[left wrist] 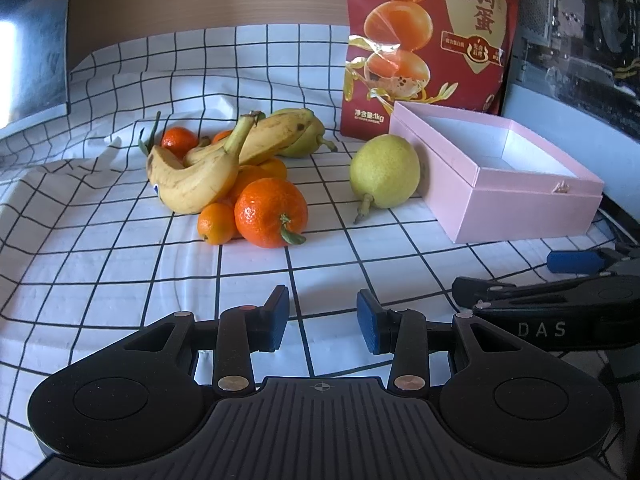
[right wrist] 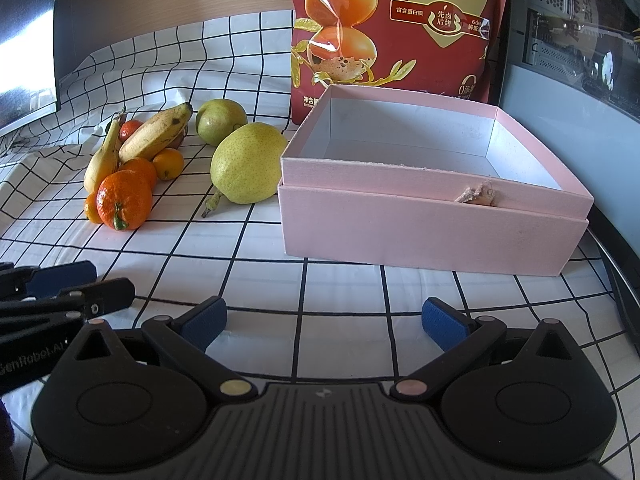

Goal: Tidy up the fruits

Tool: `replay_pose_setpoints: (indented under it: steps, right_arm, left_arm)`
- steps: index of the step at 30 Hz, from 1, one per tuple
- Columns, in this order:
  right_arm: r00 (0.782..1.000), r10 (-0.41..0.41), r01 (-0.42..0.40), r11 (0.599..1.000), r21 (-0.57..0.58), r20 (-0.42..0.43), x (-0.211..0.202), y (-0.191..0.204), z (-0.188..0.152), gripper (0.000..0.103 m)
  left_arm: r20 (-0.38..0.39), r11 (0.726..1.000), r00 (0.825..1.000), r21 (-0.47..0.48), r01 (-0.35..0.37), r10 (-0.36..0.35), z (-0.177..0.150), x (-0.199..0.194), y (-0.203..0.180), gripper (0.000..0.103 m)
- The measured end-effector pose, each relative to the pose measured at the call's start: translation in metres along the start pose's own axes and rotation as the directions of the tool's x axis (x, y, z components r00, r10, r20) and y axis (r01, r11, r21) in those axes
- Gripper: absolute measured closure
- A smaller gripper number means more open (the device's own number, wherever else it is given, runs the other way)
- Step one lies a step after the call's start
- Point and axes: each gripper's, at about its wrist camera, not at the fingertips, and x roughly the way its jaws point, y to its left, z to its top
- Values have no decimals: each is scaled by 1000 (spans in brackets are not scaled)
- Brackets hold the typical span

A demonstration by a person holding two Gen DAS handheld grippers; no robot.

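Before me, bananas lie heaped over tangerines; one yellow-green pear touches the open, empty pink box, another pear behind.

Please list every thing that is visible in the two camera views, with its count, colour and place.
bananas: two, yellow, on top of the fruit pile at left.
oranges: at least five, orange, under and around the bananas.
pears: two, yellow-green, one touching the box, one behind the pile.
box: one, pink, open, nothing inside, at right.
snack bag: one, red, standing behind the box.
tablecloth: one, white with black grid.
left gripper: black, blue pads, open.
right gripper: black, blue pads, open.
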Motion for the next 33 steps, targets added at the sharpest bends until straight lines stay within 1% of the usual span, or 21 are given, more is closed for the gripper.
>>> replay_pose_setpoints:
  steps: [3,4,8,9,10,11,12,15,17,18,20,22,24,27,29,31,33]
  right_arm:
    - [1000,3,-3,1000,17,3,2,-1,1,0]
    - [1000,8,-8,1000,13,-9,1,-2,2,0]
    - [991,3,-2,1000,12,-134,6,1,17,0]
    - [989,-3,5,1000,16,-148,6,2,18,0]
    - [987,-7,10,1000,17,-159,7,2,17,0]
    - [986,-7,9,1000,10,-165,7,3,17,0]
    - [985,-2,2,1000,1,-170,7,2,17,0]
    - [985,32,-39,999,-37,-172,6,0,16,0]
    - [981,60,-72,996,-58,-186,4,-2,17,1]
    - [978,69,-82,995,-61,-196,2,-3,17,6]
    - [975,91,-102,994,-48,-203,-6,-6,18,10]
    - [976,127,-133,991,-25,-178,-18,-10,19,10]
    - [982,129,-133,991,-22,-135,-33,-11,19,10]
    - [994,82,-86,995,-56,-69,-50,-7,20,10]
    - [998,55,-58,996,-70,-44,-58,-6,20,10]
    - [998,56,-58,996,-74,-33,-62,-6,20,10]
    - [998,65,-67,995,-77,-26,-66,-4,20,10]
  left_arm:
    - [-1,1000,1000,20,-15,15,0,0,-4,61]
    - [-1,1000,1000,19,-13,13,0,0,-4,61]
    - [-3,1000,1000,1,12,-12,1,0,1,61]
    - [-18,1000,1000,-9,21,-22,4,-1,4,61]
    - [-34,999,999,-34,27,-28,7,-2,9,61]
    - [-43,996,998,-79,36,-40,11,-5,16,61]
    - [-40,993,998,-114,38,-43,16,-9,22,61]
    - [-20,985,999,-167,38,-42,36,-18,38,62]
    - [-29,979,998,-201,44,-51,52,-19,50,62]
    - [-43,974,997,-222,51,-62,58,-17,57,62]
    - [-79,963,993,-264,59,-83,66,-12,67,62]
    - [-127,956,987,-288,56,-96,71,-5,75,62]
    - [-138,955,985,-289,58,-102,73,-4,76,62]
    - [-119,968,988,-241,63,-94,73,-5,69,62]
    - [-98,972,991,-226,65,-90,75,-6,66,62]
    - [-89,966,993,-253,54,-79,79,-2,70,62]
    - [-81,954,995,-298,31,-58,80,3,80,62]
